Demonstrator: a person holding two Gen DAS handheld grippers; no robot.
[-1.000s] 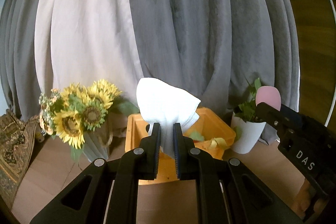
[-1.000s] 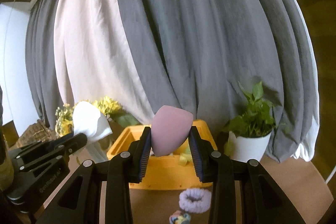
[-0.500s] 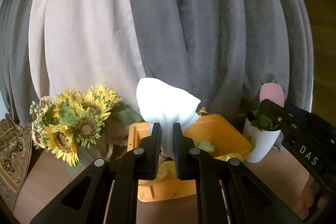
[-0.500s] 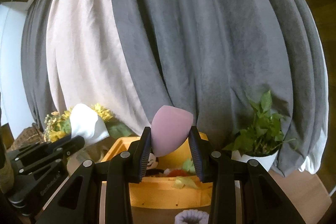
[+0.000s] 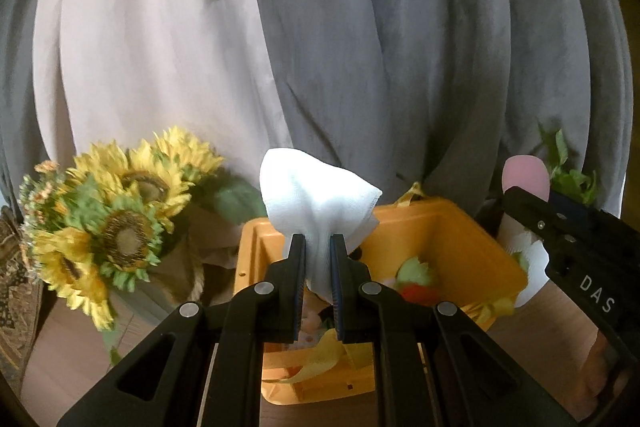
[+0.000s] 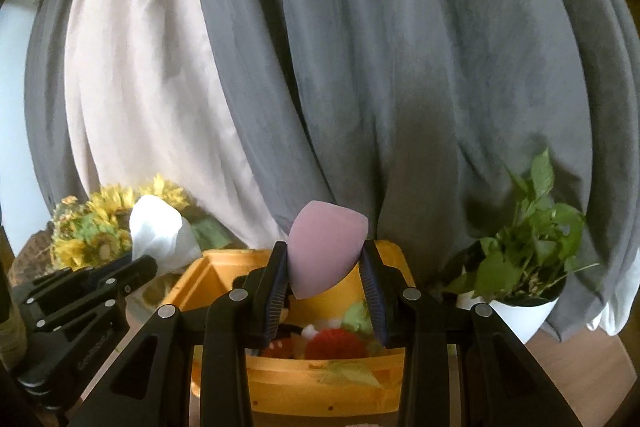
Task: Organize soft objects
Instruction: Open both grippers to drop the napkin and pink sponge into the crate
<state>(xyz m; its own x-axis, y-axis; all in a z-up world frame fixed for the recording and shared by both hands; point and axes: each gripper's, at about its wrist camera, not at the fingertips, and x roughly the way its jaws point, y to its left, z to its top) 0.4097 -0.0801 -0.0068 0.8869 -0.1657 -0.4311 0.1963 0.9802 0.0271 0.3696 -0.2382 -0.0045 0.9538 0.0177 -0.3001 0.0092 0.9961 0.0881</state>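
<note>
Left gripper (image 5: 318, 247) pinches a bunched white cloth (image 5: 316, 199), while the right gripper (image 6: 324, 263) clamps a pink teardrop sponge (image 6: 326, 247); both hover above the orange bin (image 5: 452, 243). Since a second ago, both tools have advanced toward the bin, whose interior now fills more of each view, and the purple scrunchie has dropped out of the right camera's frame. Only the right view shows the potted plant (image 6: 528, 259) in full; only the left view shows the sunflowers (image 5: 116, 223) up close and the patterned rug (image 5: 12, 287).
</note>
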